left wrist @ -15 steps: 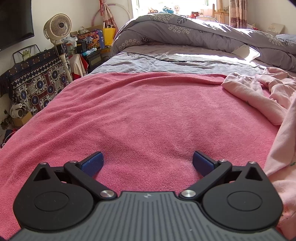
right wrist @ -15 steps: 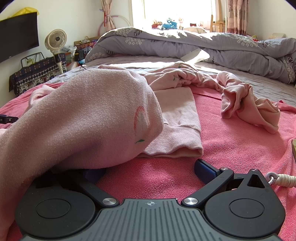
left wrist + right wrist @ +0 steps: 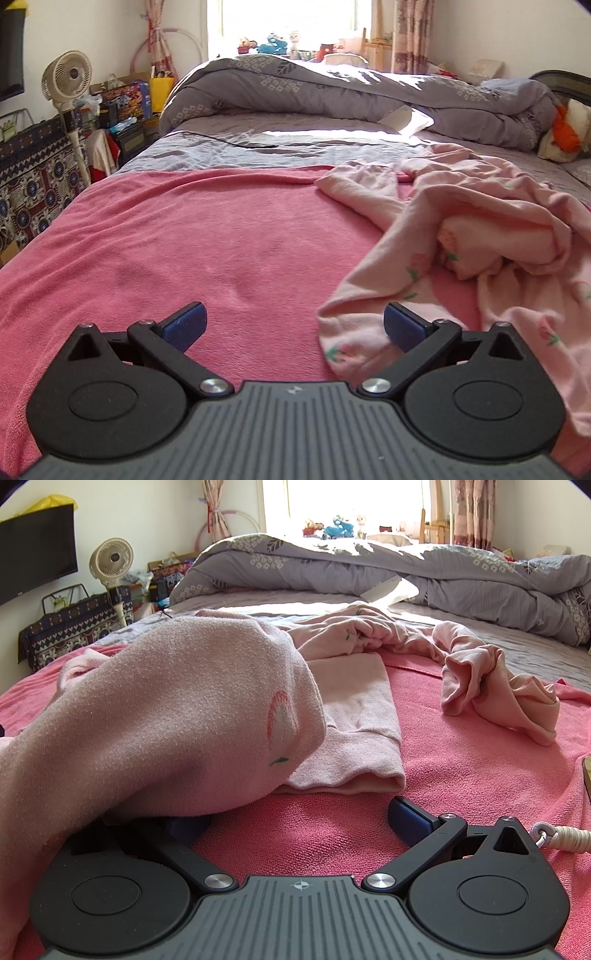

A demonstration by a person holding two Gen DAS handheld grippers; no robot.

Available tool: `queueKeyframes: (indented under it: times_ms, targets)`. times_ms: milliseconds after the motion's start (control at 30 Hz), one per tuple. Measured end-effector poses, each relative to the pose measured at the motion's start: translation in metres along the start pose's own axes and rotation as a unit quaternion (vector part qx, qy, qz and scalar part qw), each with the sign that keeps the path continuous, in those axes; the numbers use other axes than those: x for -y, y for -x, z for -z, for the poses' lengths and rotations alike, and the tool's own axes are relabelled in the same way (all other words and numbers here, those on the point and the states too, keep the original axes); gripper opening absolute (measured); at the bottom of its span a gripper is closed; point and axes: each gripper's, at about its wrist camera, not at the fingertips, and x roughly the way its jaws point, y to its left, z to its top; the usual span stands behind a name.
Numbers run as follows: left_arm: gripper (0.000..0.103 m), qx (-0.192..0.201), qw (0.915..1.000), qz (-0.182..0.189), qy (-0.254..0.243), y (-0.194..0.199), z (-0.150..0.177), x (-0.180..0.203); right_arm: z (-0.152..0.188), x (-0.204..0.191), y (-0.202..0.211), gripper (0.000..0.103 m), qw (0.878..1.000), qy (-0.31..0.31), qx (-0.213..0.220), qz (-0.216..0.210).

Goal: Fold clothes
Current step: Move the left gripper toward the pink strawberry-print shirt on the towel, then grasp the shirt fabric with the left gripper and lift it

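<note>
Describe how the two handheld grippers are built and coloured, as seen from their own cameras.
Both look alike. The left gripper has a grey ribbed body bearing a small white mark, two black round housings, black link arms with silver pivot pins, and blue textured pads. The right gripper matches, its mark a crosshair; a cream braided cord is looped at its right side.

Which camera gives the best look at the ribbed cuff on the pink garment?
The right wrist view: the ribbed cuff lies flat on the pink blanket, unobstructed. In the left wrist view the pink garment is bunched and no cuff can be made out.
</note>
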Motion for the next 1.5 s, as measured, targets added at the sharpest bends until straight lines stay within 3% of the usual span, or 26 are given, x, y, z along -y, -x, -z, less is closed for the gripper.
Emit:
queueKeyframes:
  times_ms: [167, 233, 333, 400, 500, 667, 800, 933, 1033, 1133, 1167, 1267, 1367, 1400, 1433, 1500]
  targets:
    - [0.103, -0.015, 0.9935, 0.1, -0.054, 0.007, 0.0, 0.053, 0.0, 0.0, -0.001, 0.103, 1.0, 0.0, -0.001, 0.0]
    - [0.103, -0.028, 0.9909, 0.111, -0.071, -0.001, 0.004, 0.069, -0.001, 0.0, -0.001, 0.103, 1.0, 0.001, -0.006, 0.001]
    - [0.103, -0.047, 0.9906, 0.079, -0.101, -0.018, 0.014, 0.088, -0.002, -0.002, 0.0, 0.103, 1.0, 0.004, -0.012, 0.003]
    - [0.103, -0.029, 0.9914, 0.067, -0.109, -0.025, 0.023, 0.093, -0.002, -0.002, 0.0, 0.103, 1.0, 0.003, -0.013, 0.003]
    - [0.103, 0.014, 0.9932, 0.079, -0.084, -0.026, 0.037, 0.085, -0.001, -0.003, 0.0, 0.103, 1.0, 0.005, -0.013, 0.006]
    - [0.103, 0.021, 0.9933, 0.082, -0.078, -0.02, 0.037, 0.082, -0.001, -0.002, 0.0, 0.103, 1.0, 0.003, -0.01, 0.004]
    - [0.103, 0.004, 0.9943, 0.071, -0.079, -0.02, 0.013, 0.081, 0.0, -0.002, 0.0, 0.103, 1.0, 0.003, -0.008, 0.004]
    - [0.103, 0.038, 0.9954, 0.08, -0.038, -0.03, -0.03, 0.071, -0.001, -0.001, -0.001, 0.103, 1.0, 0.003, -0.009, 0.004]
    - [0.103, 0.018, 0.9978, 0.061, -0.017, -0.062, -0.052, 0.069, 0.0, -0.002, 0.0, 0.103, 1.0, 0.003, -0.008, 0.004]
    - [0.103, -0.05, 0.9973, 0.011, -0.052, -0.111, -0.055, 0.076, 0.0, -0.002, 0.0, 0.103, 1.0, 0.003, -0.008, 0.004]
    - [0.103, -0.066, 0.9964, 0.009, -0.052, -0.124, -0.053, 0.075, 0.0, -0.003, 0.0, 0.103, 1.0, 0.003, -0.007, 0.004]
    - [0.103, -0.082, 0.9957, 0.042, 0.009, -0.133, -0.055, 0.056, 0.0, -0.003, 0.0, 0.103, 1.0, 0.003, -0.007, 0.004]
    - [0.096, -0.063, 0.9969, 0.022, 0.042, -0.125, -0.052, 0.045, 0.0, -0.002, 0.0, 0.103, 1.0, 0.002, -0.007, 0.003]
    - [0.084, -0.054, 0.997, 0.009, 0.054, -0.121, -0.051, 0.043, 0.0, -0.002, 0.0, 0.103, 1.0, 0.002, -0.007, 0.003]
    - [0.079, -0.047, 0.9969, -0.001, 0.062, -0.119, -0.05, 0.041, -0.001, -0.002, 0.0, 0.103, 1.0, 0.002, -0.007, 0.003]
    - [0.062, -0.044, 0.9967, 0.005, 0.068, -0.116, -0.05, 0.041, -0.001, -0.002, 0.0, 0.103, 1.0, 0.002, -0.006, 0.003]
